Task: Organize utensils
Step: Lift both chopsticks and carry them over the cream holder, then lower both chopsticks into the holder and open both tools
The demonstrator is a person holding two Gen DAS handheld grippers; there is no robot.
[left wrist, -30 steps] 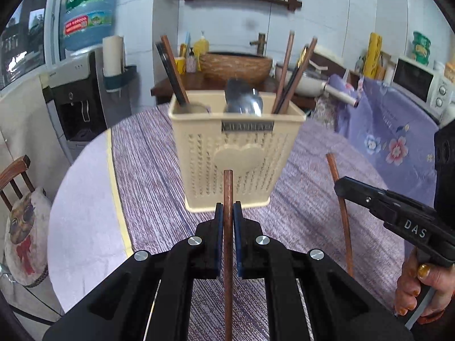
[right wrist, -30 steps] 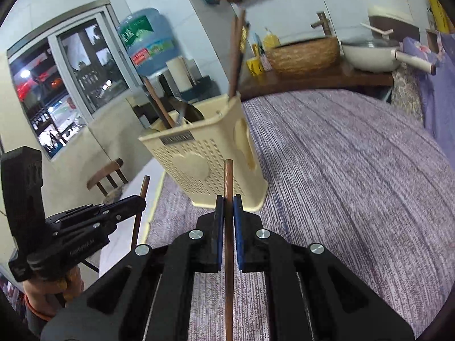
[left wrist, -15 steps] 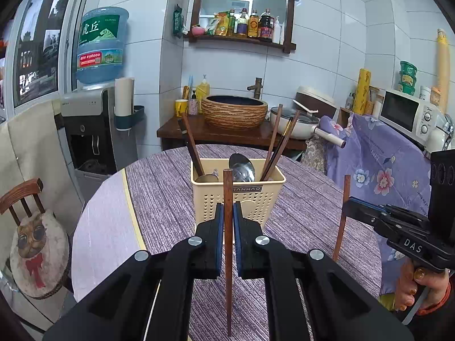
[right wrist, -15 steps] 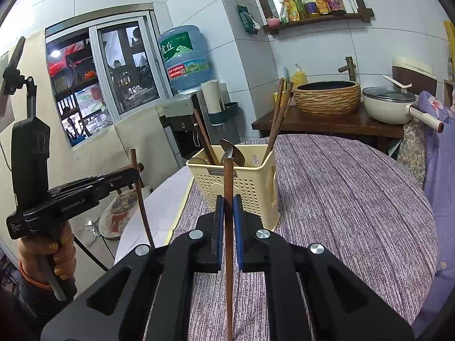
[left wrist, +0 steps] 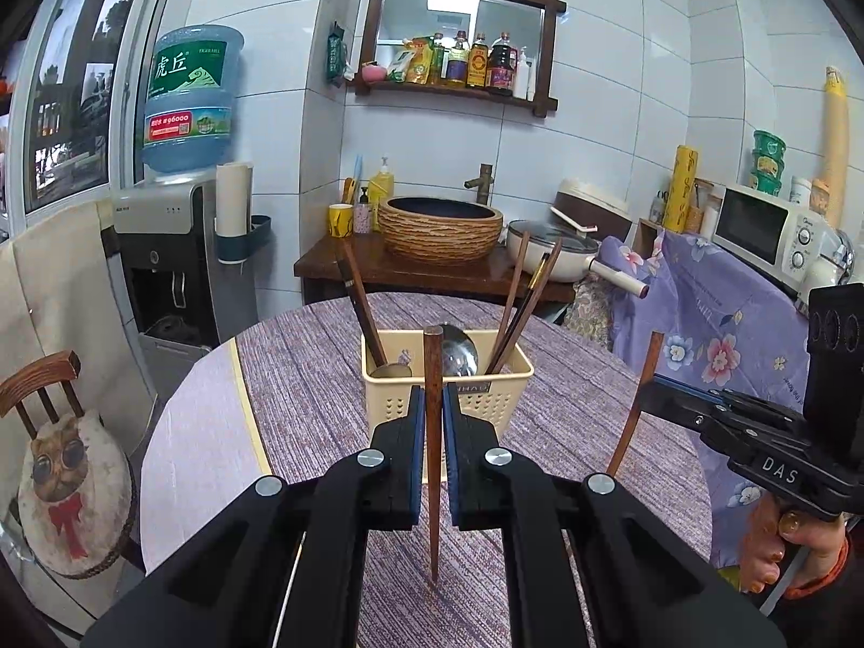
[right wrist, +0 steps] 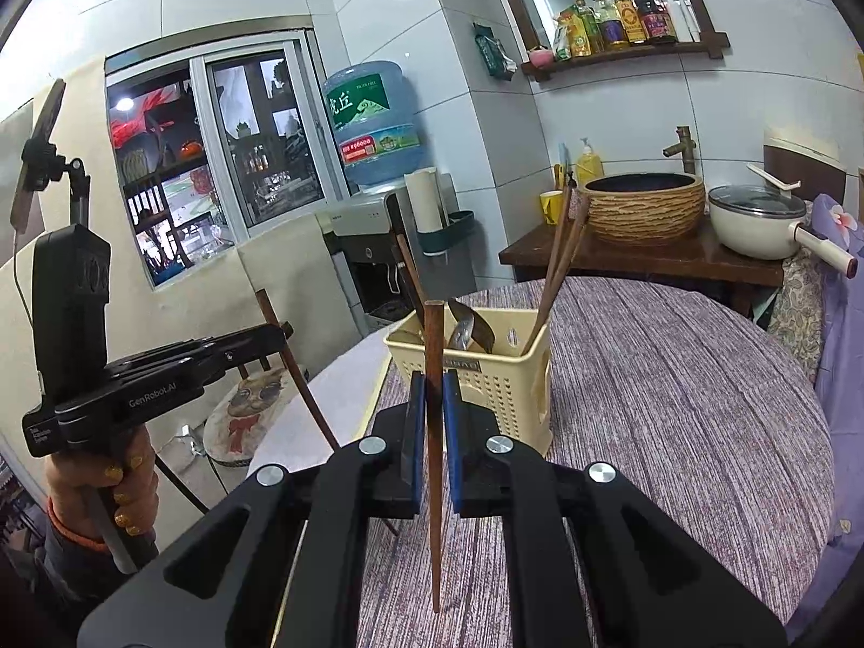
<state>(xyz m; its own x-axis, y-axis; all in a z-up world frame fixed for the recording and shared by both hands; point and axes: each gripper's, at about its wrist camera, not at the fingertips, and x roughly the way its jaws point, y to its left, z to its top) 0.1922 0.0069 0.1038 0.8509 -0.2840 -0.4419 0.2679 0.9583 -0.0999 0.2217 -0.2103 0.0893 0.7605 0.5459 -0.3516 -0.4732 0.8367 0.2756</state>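
My left gripper [left wrist: 432, 405] is shut on a brown wooden chopstick [left wrist: 432, 464] held upright, above the table in front of the cream utensil basket [left wrist: 486, 405]. My right gripper [right wrist: 430, 394] is shut on a second brown chopstick [right wrist: 433, 486], also upright. The basket [right wrist: 502, 383] holds several chopsticks and a metal spoon [left wrist: 459, 356]. The right gripper [left wrist: 648, 402] shows at the right of the left wrist view with its chopstick [left wrist: 640, 394]. The left gripper [right wrist: 281, 332] shows at the left of the right wrist view.
The round table has a purple striped cloth [right wrist: 675, 405]. A chair with a cat cushion [left wrist: 59, 491] stands at the left. A water dispenser [left wrist: 162, 264], a side table with a woven bowl [left wrist: 440, 227] and a pot [right wrist: 756, 221] stand behind.
Both grippers have lifted and drawn back from the basket with their chopsticks, so the basket looks smaller and lower. Both stay shut.
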